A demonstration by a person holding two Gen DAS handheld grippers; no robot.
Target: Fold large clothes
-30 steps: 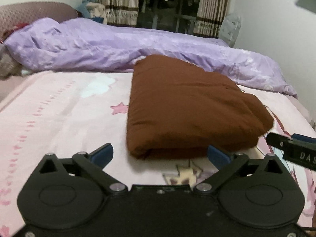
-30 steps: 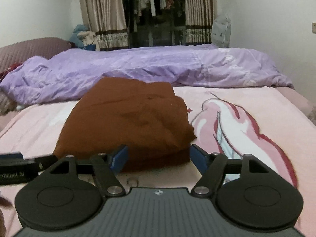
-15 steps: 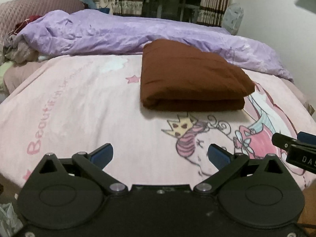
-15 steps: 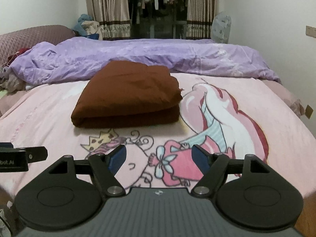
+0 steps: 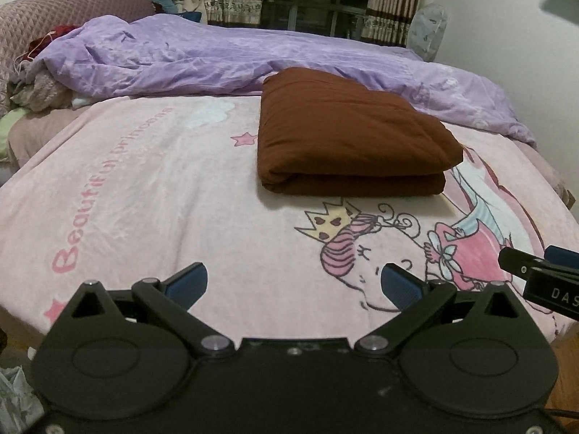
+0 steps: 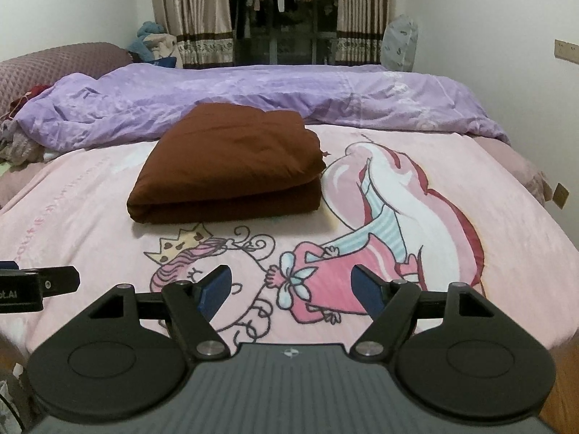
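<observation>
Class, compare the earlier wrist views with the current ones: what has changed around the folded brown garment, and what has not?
Both grippers have drawn back from the folded brown garment toward the near edge of the bed. The left gripper and right gripper are open and empty, as before. The garment remains folded on the pink blanket, in front of the purple duvet.

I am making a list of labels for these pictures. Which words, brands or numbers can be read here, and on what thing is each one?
"Beautiful princess": pink blanket, along its left side.
"DAS", cut off by the frame edge: right gripper body, left wrist view.
"ot.AI", cut off: left gripper body, right wrist view.
No other text is visible.
</observation>
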